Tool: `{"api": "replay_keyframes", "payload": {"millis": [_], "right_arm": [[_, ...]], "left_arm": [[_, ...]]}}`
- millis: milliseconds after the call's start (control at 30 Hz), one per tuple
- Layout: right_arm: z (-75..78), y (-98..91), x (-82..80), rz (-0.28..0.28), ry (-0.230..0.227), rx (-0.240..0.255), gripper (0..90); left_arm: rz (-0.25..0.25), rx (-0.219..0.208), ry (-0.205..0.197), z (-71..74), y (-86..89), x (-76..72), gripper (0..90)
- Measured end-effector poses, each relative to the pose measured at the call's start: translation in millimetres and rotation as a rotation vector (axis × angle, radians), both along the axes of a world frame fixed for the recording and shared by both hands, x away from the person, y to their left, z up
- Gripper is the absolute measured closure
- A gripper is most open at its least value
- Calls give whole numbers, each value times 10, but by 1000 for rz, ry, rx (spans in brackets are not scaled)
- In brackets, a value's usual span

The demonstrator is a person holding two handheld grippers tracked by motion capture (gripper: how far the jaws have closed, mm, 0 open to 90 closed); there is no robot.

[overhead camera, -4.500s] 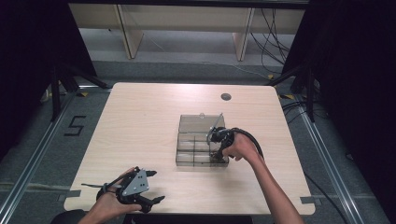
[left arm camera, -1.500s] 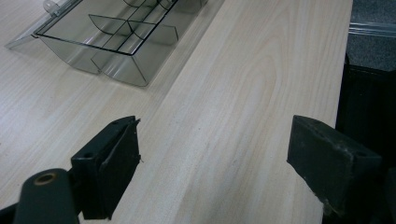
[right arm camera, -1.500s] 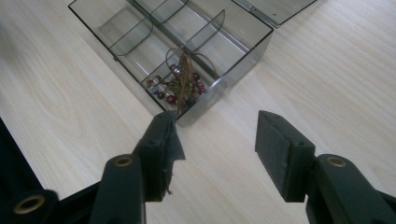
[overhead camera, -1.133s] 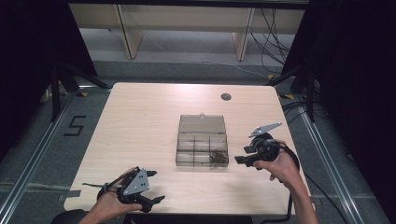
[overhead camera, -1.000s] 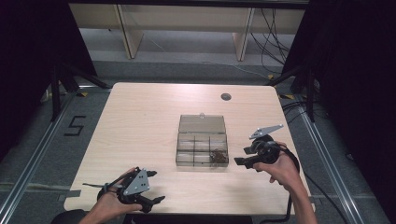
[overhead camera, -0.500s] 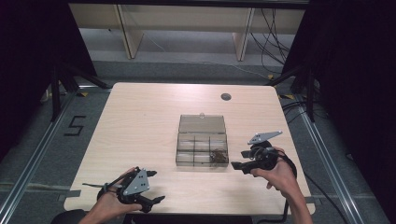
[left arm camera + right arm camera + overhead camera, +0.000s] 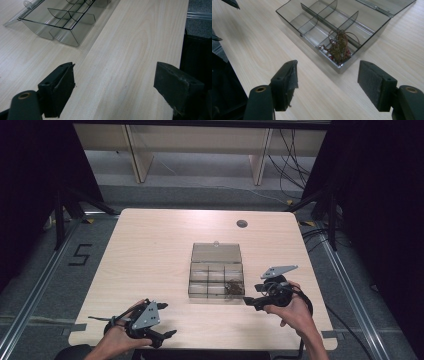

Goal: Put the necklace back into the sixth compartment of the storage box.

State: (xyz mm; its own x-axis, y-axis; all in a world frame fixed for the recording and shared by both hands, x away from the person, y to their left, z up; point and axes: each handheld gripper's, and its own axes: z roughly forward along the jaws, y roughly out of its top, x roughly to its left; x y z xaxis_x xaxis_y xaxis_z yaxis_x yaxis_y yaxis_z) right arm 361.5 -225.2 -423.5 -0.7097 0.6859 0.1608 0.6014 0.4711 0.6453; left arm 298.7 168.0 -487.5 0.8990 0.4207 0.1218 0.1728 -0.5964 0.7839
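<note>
Right gripper (image 7: pixel 327 82) just off the near-right corner of the clear organizer box (image 7: pixel 216 276), jaws just been opening, nothing between. Brown tangle (image 7: pixel 339 47) dead ahead in that corner compartment. Left gripper (image 7: pixel 113 87) farther away, gaping too.

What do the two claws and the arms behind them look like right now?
Both the left claw and the right claw are black, two-jawed, each topped by a grey three-cornered plate. The pads are flat, dark and rectangular. A black cable trails from the right one. Forearms are bare, no sleeves visible.
</note>
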Motion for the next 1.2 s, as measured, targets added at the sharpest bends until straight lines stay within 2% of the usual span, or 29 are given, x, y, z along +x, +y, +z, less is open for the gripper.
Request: {"api": "replay_keyframes", "payload": {"millis": [33, 67, 100, 167, 233, 267, 300, 333, 400, 433, 500, 533, 567, 600, 633, 667, 700, 767, 800, 833, 967, 1000, 1067, 1133, 1167, 1200], "right_arm": [[-23, 13, -8, -4, -9, 18, 326], [-22, 11, -18, 4, 2, 12, 322], [-59, 34, -25, -7, -7, 37, 319], [-65, 33, -27, 4, 2, 19, 310], [-105, 62, -20, -19, 0, 37, 300], [-105, 74, -28, -14, 14, 45, 296], [-99, 60, -11, 2, 4, 26, 291], [-105, 64, -5, 2, -11, 27, 282], [-104, 68, -16, -3, -12, 28, 261], [-121, 81, -27, -21, -19, 47, 255], [-111, 67, -41, -10, -15, 35, 254], [-132, 76, -50, -22, -30, 48, 256], [-126, 66, -56, -11, -21, 31, 259], [-150, 82, -68, -29, -28, 45, 260], [-139, 88, -90, -30, 9, 36, 261], [-186, 107, -82, -31, -32, 63, 261], [-165, 97, -87, -22, -9, 36, 261], [-192, 110, -85, -27, -29, 48, 261], [-178, 106, -88, -20, -22, 35, 263], [-178, 111, -91, -24, -24, 41, 262], [-172, 121, -107, -29, -18, 41, 261], [-183, 123, -108, -23, -29, 43, 258], [-194, 133, -127, -24, -24, 44, 256], [-207, 139, -147, -22, -21, 46, 256], [-209, 136, -153, -15, -22, 44, 256], [-218, 138, -161, -15, -26, 54, 253]], "left_arm": [[1, 3, 2, 2, 2, 0, 163], [0, 2, 0, 3, 3, 0, 163], [-1, 3, -1, 4, 3, 0, 164], [-9, 21, -14, 13, 12, 2, 163], [-12, 22, -9, 17, 11, 1, 163], [-9, 34, -23, 20, 16, 7, 163], [-12, 25, -18, 26, 16, 1, 164], [-11, 26, -17, 27, 18, 2, 163], [-10, 28, -16, 26, 18, 1, 163], [-21, 41, -28, 30, 20, 9, 163], [-12, 8, -8, 9, -4, -10, 163], [-7, 5, -7, 5, -9, -18, 163], [-23, 24, -14, 16, 0, -11, 163], [-25, 39, -16, 22, 6, -4, 163], [-37, 35, -35, 24, 4, 3, 163], [-35, 29, -33, 21, 1, 2, 163], [-31, 37, -23, 25, 3, -1, 163], [-20, 19, -13, 11, -3, -11, 163], [-17, 24, -15, 13, -1, -10, 163], [-9, 7, -5, 4, -9, -11, 163], [-10, 14, -10, 4, -2, -6, 163], [-10, 17, -6, 6, -2, -7, 163], [-7, 4, -4, 3, -8, -11, 163], [-10, 29, -14, 13, 6, 2, 163], [-8, 18, -10, 10, 1, -1, 163], [-9, 26, -13, 12, 5, 3, 163]]}}
